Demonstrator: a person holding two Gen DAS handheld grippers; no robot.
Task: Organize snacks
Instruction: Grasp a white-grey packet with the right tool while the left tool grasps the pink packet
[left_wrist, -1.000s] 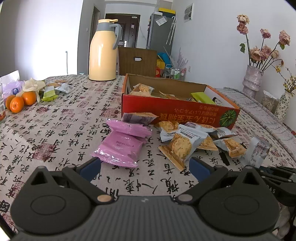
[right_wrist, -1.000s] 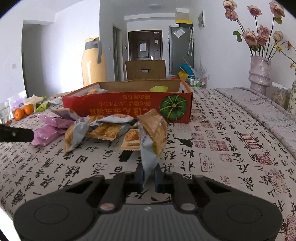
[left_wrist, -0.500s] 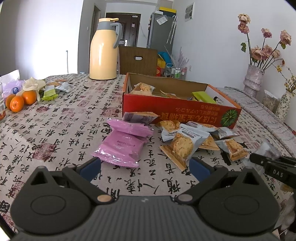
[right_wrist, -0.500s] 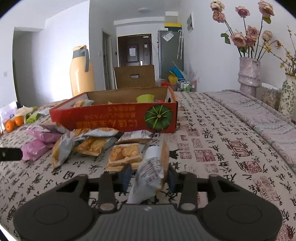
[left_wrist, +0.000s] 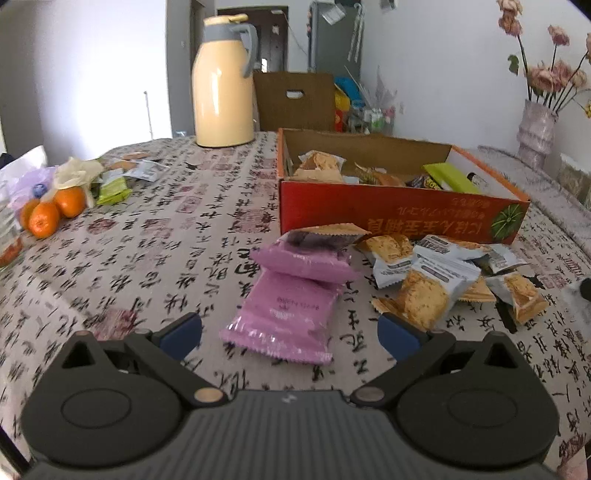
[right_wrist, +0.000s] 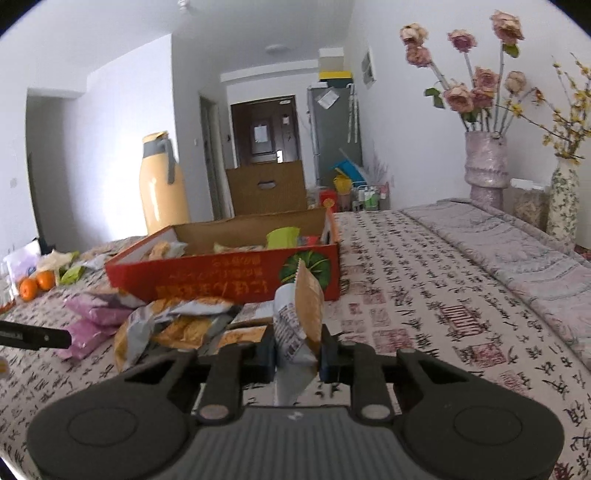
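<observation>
The right tool (right_wrist: 297, 356) is clamped on a grey-and-tan biscuit packet (right_wrist: 297, 325), which stands up on end between its blue pads, lifted clear of the counter (right_wrist: 424, 295). Just past it and to the left lies a loose heap of similar biscuit packets (right_wrist: 177, 325), and beyond that two pink packets (right_wrist: 88, 325) stacked one on the other. Behind the heap sits the red cardboard box (right_wrist: 221, 271), open on top, with a green packet (right_wrist: 282, 236) and other snacks inside.

The left tool (left_wrist: 290, 334) has its blue pads wide apart with nothing between them, hovering over the counter just short of the nearer pink packet (left_wrist: 288, 314). The second pink packet (left_wrist: 306, 262) rests across the far end of the first, and a purple-and-tan packet (left_wrist: 321, 236) lies behind them against the front of the box (left_wrist: 388, 214). To the right of the pink ones the grey biscuit packets (left_wrist: 443, 280) lie spread out and overlapping.

Farther off, a cream thermos jug (left_wrist: 223, 85) stands behind the box's left corner. Oranges (left_wrist: 51, 210) and some small wrappers lie at the counter's left edge. A vase of dried roses (right_wrist: 485, 162) stands at the far right by the wall.
</observation>
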